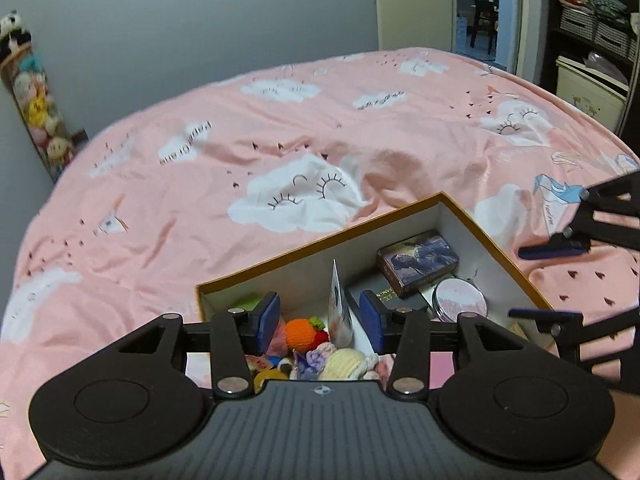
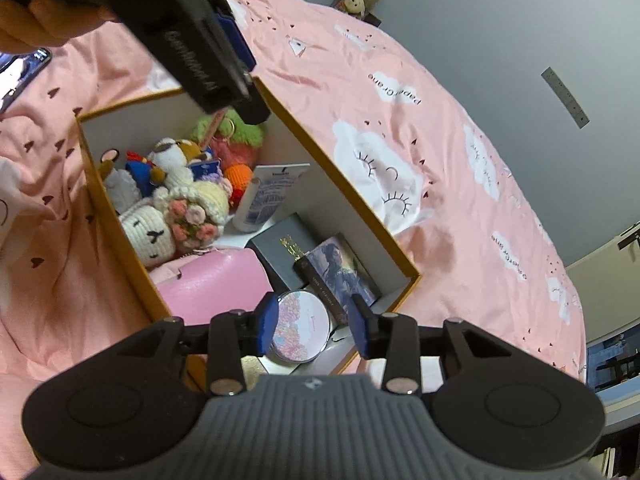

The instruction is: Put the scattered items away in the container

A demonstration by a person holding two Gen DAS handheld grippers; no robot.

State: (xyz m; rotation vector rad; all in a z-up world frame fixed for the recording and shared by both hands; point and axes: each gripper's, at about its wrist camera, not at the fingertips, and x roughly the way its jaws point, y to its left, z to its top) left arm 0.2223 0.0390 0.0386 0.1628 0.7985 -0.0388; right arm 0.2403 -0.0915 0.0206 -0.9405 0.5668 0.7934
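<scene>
An open cardboard box (image 1: 316,246) (image 2: 340,162) with an orange rim lies on the pink bed. It holds crochet toys (image 1: 308,330) (image 2: 176,208), a white tube (image 1: 338,306) (image 2: 268,196), a dark box (image 2: 282,250), a purple card box (image 1: 418,262) (image 2: 340,274), a round pink tin (image 1: 460,300) (image 2: 298,326) and a pink pouch (image 2: 218,282). My left gripper (image 1: 320,322) is open and empty over the box's toy end; it also shows in the right wrist view (image 2: 234,54). My right gripper (image 2: 314,326) is open and empty above the round tin; it also shows in the left wrist view (image 1: 550,280).
The pink cloud-print bedspread (image 1: 280,140) (image 2: 460,160) spreads all around the box. A phone (image 2: 22,70) lies on the bed beyond the box. A hanging bag of plush toys (image 1: 36,108) is on the grey wall. A door (image 1: 412,0) and shelves (image 1: 592,32) stand past the bed.
</scene>
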